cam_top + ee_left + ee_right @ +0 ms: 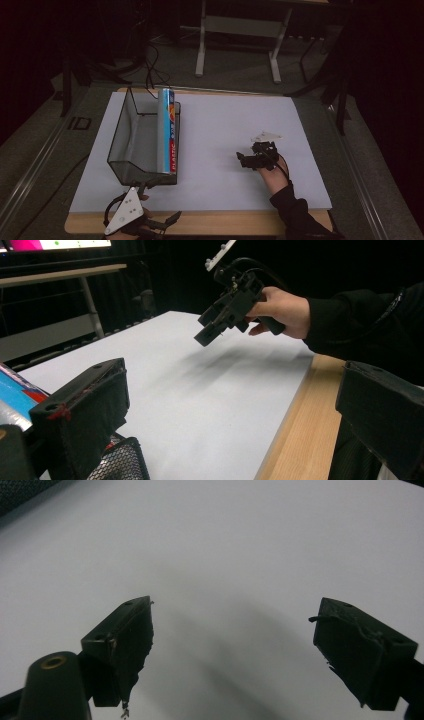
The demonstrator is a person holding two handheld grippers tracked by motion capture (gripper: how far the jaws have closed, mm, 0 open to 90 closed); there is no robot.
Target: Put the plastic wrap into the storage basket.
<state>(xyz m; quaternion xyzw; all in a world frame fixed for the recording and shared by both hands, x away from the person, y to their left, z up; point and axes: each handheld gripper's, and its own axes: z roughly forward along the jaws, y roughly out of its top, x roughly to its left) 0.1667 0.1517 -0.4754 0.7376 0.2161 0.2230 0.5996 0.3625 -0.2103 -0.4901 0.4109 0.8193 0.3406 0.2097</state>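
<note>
Surface: white sheet over a wooden counter (200, 222), dark room behind.
Basket: a black mesh basket (131, 145) sits at the counter's left; a long box (169, 131) printed "PLASTIC" stands on edge along its right wall.
High view: left tongs (170, 219) low at the near edge, just below the basket; right tongs (242, 160) over bare sheet, well apart from the basket.
Left gripper view: mesh corner and box edge beside its own jaws, spread wide and empty; the right hand (280, 310) grips its handle, tilted down above the sheet.
Right gripper view: jaws (230, 645) apart, nothing held, bare sheet beneath.
</note>
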